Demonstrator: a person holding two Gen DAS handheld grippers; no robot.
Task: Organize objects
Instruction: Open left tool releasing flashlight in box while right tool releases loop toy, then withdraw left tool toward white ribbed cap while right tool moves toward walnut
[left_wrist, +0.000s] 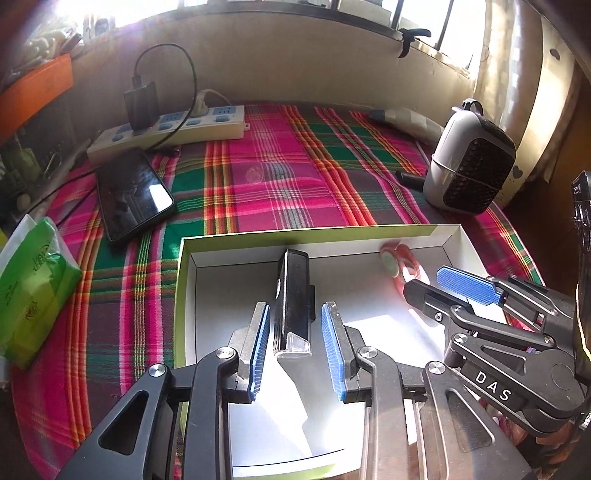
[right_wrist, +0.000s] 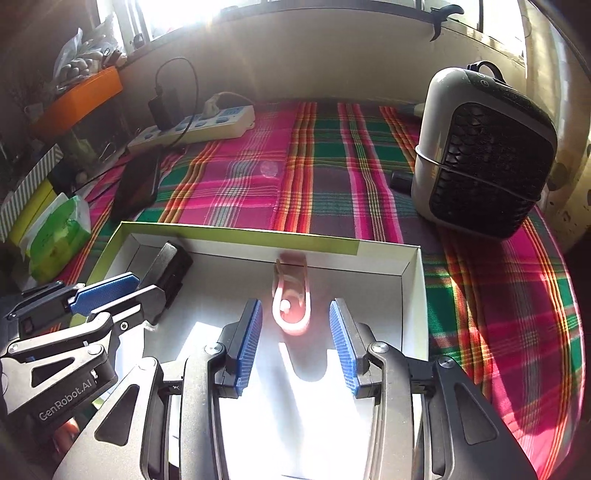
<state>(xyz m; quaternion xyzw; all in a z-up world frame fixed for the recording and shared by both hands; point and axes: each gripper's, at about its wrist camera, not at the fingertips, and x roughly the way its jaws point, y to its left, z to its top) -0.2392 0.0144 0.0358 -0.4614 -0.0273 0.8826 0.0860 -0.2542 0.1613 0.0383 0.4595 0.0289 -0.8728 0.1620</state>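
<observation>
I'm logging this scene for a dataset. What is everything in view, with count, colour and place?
box: 1, white inside with green rim, near on the cloth
black device: 1, black, in the box at left, between the left fingers
pink object: 1, pink, blurred, in the box at right
cloth: 1, pink-green plaid, covers the table
phone: 1, black, left on the cloth
power strip: 1, white with blue sockets, far left
charger: 1, black, plugged into the strip
tissue pack: 1, green, left edge
heater: 1, grey-black, right
orange box: 1, far left
left gripper: open, over the box
right gripper: open, over the box
</observation>
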